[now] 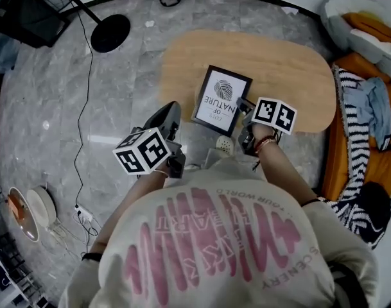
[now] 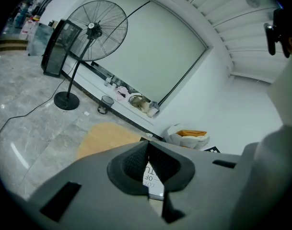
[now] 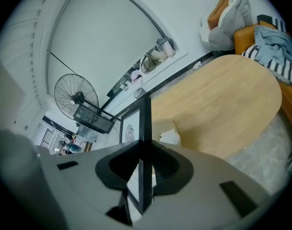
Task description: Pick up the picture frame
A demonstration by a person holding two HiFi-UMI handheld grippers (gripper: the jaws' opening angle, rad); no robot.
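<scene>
The right gripper (image 1: 245, 108) clamps its narrowed jaws on the thin 3 o'clock edge of the picture frame (image 1: 222, 99), so one hand can carry it tilted over the near end of the wooden table (image 1: 291, 76). The left gripper (image 1: 170, 119) hovers at the frame's 9 o'clock with its jaws together on nothing, probably to steady the frame if it swings.

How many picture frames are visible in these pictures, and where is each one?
1. The picture frame is over the wooden table, with its edge clamped in the right gripper. No other frame shows.
</scene>
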